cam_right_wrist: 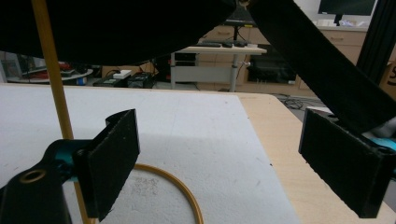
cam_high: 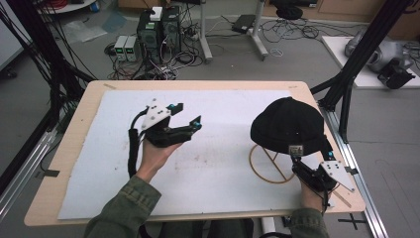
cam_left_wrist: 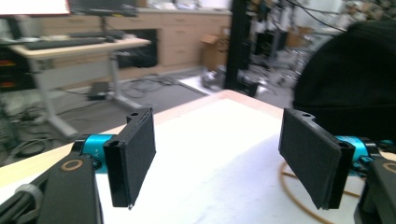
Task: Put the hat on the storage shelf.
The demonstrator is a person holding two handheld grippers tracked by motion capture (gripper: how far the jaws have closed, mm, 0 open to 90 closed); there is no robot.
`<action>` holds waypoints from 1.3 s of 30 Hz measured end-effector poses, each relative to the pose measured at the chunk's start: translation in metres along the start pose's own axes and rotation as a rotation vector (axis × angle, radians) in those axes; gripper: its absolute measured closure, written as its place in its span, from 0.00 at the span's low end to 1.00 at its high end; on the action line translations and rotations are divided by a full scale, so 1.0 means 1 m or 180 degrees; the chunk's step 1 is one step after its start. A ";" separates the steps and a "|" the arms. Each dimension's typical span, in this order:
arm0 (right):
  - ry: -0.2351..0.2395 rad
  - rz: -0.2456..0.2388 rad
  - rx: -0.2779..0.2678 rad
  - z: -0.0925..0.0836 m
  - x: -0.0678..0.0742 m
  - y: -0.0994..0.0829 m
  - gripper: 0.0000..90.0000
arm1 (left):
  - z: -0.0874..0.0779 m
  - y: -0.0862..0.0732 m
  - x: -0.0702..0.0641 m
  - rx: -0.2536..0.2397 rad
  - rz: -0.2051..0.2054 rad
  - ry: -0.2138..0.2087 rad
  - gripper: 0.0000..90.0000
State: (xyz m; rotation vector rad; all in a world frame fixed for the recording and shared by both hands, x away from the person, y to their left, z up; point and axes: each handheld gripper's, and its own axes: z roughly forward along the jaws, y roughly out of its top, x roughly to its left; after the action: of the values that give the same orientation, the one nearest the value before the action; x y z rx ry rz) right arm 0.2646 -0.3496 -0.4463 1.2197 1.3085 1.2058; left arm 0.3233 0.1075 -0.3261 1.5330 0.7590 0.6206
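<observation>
We see round black knit cap on yellow wire ring stand. Right claw under cap rim, jaws wide, empty. Left claw wide, empty, cap well right. Right gripper view reveals stand's upright rod.

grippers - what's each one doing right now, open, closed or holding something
left gripper: open, nothing between its jaws, held above the white mat.
right gripper: open, nothing gripped, just under the black cap on its wire stand.
</observation>
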 end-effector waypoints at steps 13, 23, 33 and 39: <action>-0.0030 0.0022 -0.0045 -0.002 0.000 0.000 0.13 | -0.064 -0.033 0.058 -0.0177 -0.0229 0.0798 0.28; -0.0047 -0.0004 -0.0049 -0.003 0.000 0.001 0.13 | -0.086 -0.052 0.071 -0.0209 -0.0276 0.1054 0.28; -0.0033 0.0022 -0.0045 -0.002 0.002 0.000 0.13 | -0.101 -0.065 0.079 -0.0238 -0.0282 0.1275 0.27; -0.0033 0.0020 -0.0051 -0.003 0.002 0.001 0.13 | -0.115 -0.078 0.083 -0.0299 -0.0227 0.1610 0.25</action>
State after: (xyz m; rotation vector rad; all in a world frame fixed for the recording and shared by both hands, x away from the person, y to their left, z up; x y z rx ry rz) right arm 0.2618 -0.3481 -0.4451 1.2179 1.2861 1.2108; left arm 0.2803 0.2466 -0.3960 1.2663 1.1419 0.9939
